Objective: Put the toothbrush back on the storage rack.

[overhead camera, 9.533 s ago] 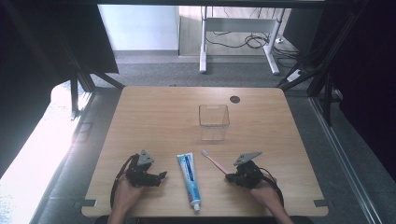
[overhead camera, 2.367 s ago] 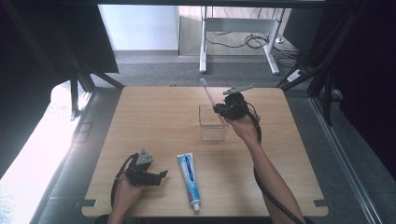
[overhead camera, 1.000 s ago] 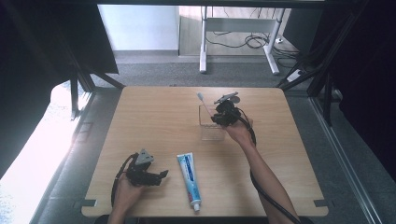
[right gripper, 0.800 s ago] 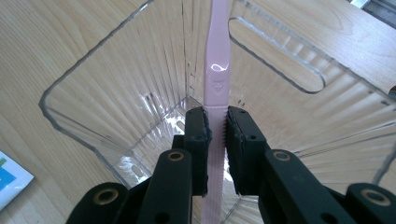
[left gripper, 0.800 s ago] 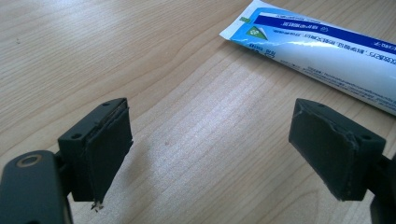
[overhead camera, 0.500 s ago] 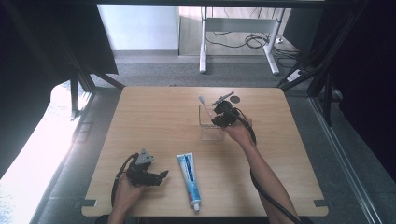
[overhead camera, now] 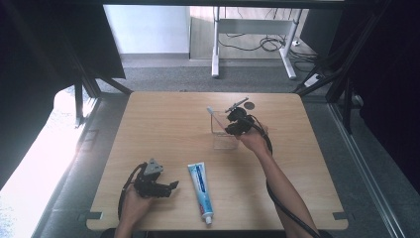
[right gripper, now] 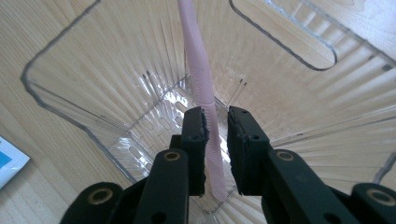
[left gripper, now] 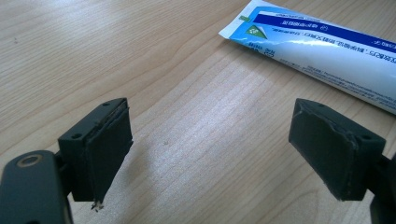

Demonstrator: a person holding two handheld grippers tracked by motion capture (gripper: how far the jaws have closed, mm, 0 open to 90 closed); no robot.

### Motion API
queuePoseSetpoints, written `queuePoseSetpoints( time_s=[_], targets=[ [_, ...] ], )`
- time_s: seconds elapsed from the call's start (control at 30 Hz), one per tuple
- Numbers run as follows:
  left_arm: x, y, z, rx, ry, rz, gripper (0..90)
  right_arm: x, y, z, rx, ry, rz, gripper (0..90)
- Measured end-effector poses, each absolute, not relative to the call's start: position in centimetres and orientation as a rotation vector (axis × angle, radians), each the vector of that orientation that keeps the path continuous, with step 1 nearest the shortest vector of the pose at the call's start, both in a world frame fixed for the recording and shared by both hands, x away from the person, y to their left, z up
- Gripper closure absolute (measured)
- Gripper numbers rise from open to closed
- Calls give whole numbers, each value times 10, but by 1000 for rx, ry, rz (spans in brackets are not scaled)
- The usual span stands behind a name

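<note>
Loosening: right hand-held gripper (right gripper: 216,122) jaws barely apart w/ pink toothbrush (right gripper: 201,88) between, inside clear container (right gripper: 60,100).

Pink toothbrush (right gripper: 201,79), blue-white toothpaste tube (overhead camera: 200,184)

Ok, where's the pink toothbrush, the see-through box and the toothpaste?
toothbrush (right gripper: 200,70), right gripper view, on the pink handle above the jaws.
clear container (right gripper: 60,100), right gripper view, on its ribbed left wall.
toothpaste tube (overhead camera: 200,186), high view, on the middle of the tube.
</note>
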State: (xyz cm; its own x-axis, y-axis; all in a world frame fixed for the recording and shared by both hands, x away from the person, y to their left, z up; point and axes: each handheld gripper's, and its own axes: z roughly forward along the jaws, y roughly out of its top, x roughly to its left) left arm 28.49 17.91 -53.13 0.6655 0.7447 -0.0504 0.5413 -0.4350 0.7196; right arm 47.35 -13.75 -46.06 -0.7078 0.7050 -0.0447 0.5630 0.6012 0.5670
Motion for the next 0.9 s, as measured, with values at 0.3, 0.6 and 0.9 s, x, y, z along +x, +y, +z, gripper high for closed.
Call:
queuePoseSetpoints(
  time_s=[0.3,0.6,0.9],
  targets=[
    [285,178,-531,2146,990,343,134,465,-137,-450,1001,2538,836,620],
    [285,176,-531,2142,988,328,135,456,-146,-442,962,2499,922,472],
    [284,177,-529,2134,975,346,136,443,-152,-435,917,2489,999,317]
  ],
)
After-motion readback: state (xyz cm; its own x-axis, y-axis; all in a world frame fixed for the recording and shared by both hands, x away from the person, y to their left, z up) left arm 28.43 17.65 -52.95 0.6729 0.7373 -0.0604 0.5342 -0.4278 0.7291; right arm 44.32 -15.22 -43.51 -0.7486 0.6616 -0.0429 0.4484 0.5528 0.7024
